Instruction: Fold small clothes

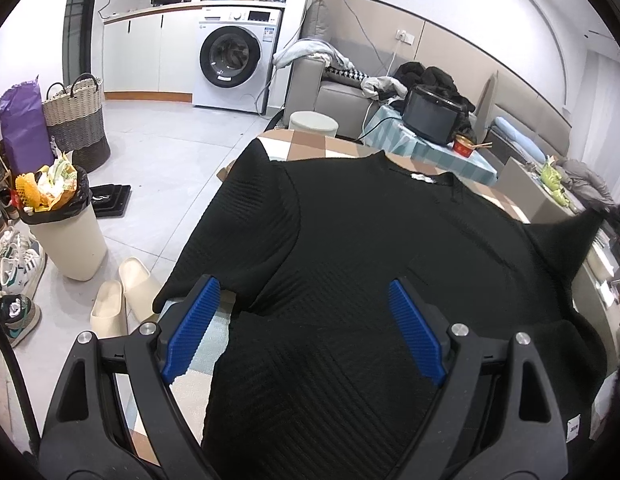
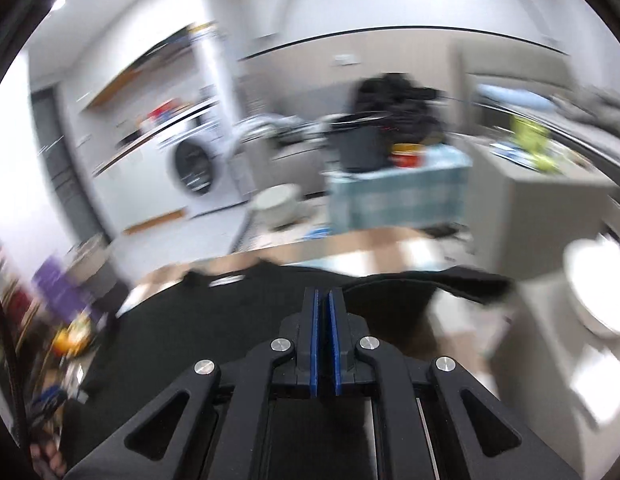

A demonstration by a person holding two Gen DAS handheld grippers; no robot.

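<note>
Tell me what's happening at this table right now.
A person with a handheld gripper in each hand is folding a black ribbed knit sweater spread on a checked tablecloth. The left gripper hovers wide open over the sweater's lower part, holding nothing. The right gripper is shut; its view is motion-blurred, and whether cloth is pinched between its pads cannot be told. In the left view, the sweater's right corner is raised.

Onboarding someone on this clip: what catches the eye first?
The black ribbed sweater spread over the checked table fills the left wrist view, under the open left gripper and its blue fingers. The right wrist view is motion-blurred, with the right gripper shut. An overflowing bin stands left.
</note>
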